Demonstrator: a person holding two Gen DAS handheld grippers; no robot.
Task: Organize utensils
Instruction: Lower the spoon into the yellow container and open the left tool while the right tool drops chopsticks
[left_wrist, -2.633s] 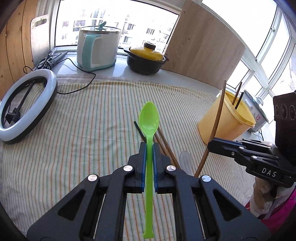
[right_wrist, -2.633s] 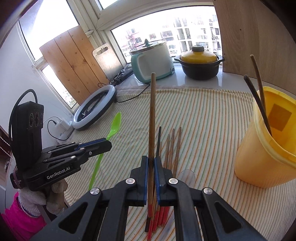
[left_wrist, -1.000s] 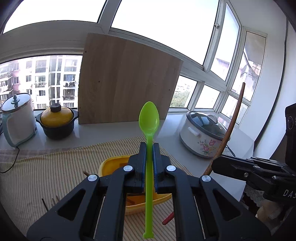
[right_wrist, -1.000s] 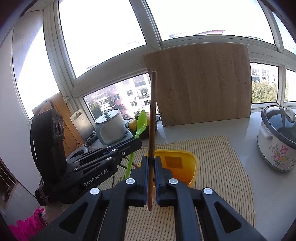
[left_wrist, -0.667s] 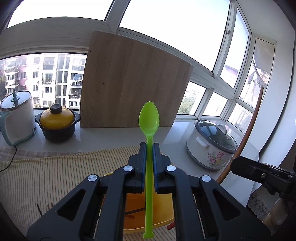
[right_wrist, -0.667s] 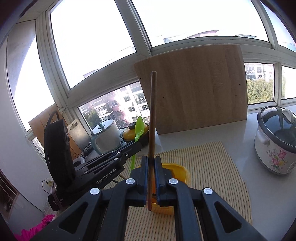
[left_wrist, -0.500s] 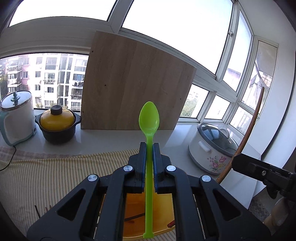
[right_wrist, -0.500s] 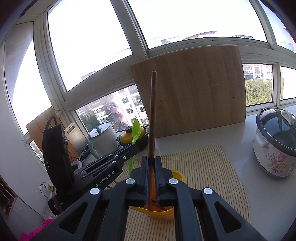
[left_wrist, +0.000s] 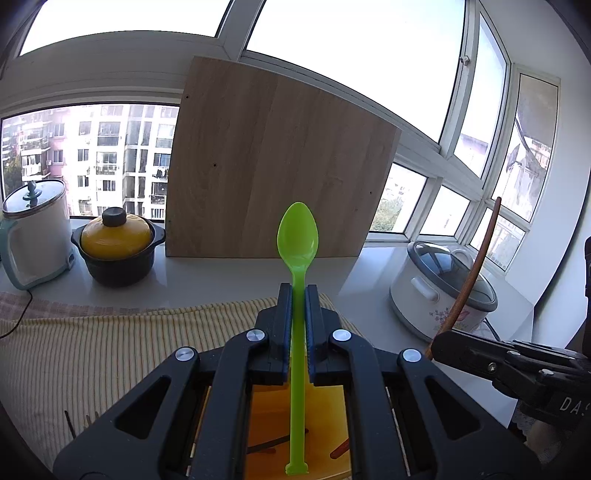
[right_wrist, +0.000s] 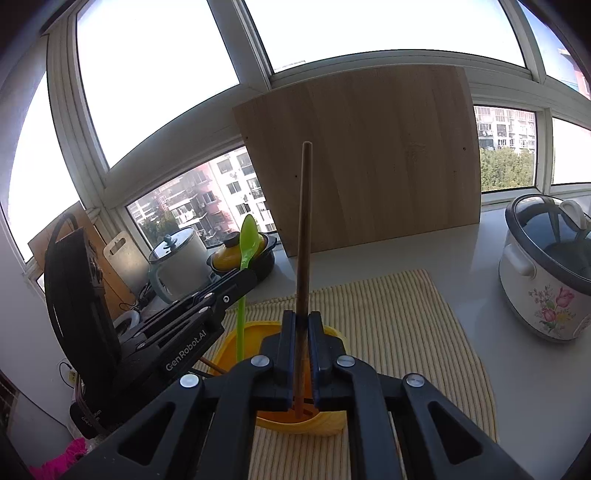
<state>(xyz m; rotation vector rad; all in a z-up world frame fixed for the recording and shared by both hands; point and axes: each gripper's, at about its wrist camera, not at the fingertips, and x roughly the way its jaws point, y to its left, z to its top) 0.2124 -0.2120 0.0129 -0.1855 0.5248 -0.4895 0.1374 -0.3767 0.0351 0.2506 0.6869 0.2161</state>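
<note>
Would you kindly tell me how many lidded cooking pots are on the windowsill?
3: a white-and-teal pot at far left, a yellow-lidded black casserole beside it, and a floral cooker at right. Others may be hidden.

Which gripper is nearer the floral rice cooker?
Right. The right gripper, shut on a brown chopstick, sits on the floral rice cooker side; the left gripper, holding the green spoon, is beyond it.

A pale counter (right_wrist: 524, 373) is spread with a striped cloth (right_wrist: 388, 314), on which a yellow container (right_wrist: 306, 421) is set. Against the windows a wooden board (left_wrist: 273, 166) is propped, flanked by a black pot with yellow lid (left_wrist: 116, 247), a white-and-teal cooker (left_wrist: 35, 232) and a floral rice cooker (right_wrist: 546, 266).
</note>
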